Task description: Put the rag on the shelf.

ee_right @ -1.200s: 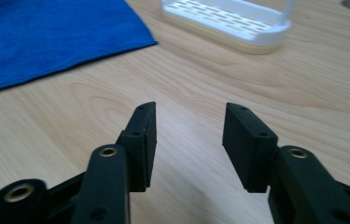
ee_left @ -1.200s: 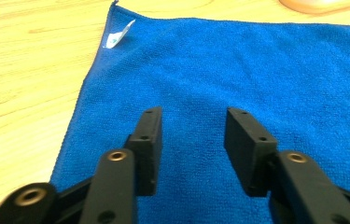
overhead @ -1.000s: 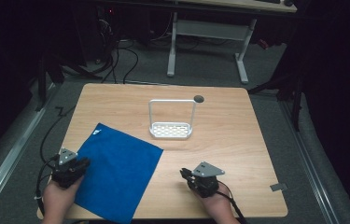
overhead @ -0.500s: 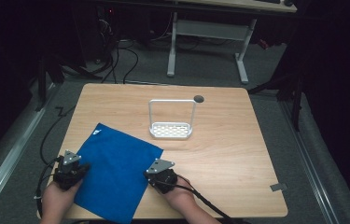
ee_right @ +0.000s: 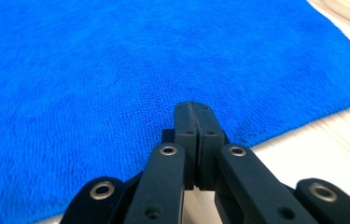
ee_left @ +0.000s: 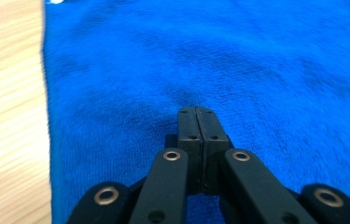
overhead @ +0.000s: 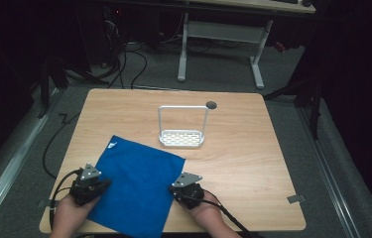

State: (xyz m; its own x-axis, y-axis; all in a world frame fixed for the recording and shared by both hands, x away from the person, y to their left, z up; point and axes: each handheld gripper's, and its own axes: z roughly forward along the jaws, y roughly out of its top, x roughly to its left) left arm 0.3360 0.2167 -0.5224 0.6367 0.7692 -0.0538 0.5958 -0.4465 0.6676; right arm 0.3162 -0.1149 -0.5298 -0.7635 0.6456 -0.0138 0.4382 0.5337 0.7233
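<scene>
Left gripper point(overhead: 103, 184): sits at the near left edge of the cloth, jaws pressed together with nothing seen between them; in the left gripper view point(ee_left: 196, 111) the tips rest low over the blue pile.
Right gripper point(overhead: 172, 188): sits at the near right edge of the cloth, jaws likewise brought together; the right gripper view point(ee_right: 192, 105) has the tips just inside the cloth's border, with no fold pinched between them.
Cloth point(overhead: 136, 186): a blue square lying flat on the near left part of the table, turned at an angle, one corner at the front edge of the table.
Cloth, handling: judged light, soft and limp, with a looped pile that should give grip; it will sag and fold when lifted and is not fragile.
Cloth, where to take hold: judged best at the two near corners or along the side borders, each gripper pinching a single layer at the hem.
Tag point(overhead: 112, 145): a small white mark at the far left corner of the cloth.
Table point(overhead: 243, 148): light wood, bare to the right of the cloth.
Rack point(overhead: 182, 138): a white perforated tray with a tall wire handle, standing beyond the cloth, well apart from it; nothing lies in it.
Hole point(overhead: 211, 105): a dark round opening in the tabletop just behind the rack.
</scene>
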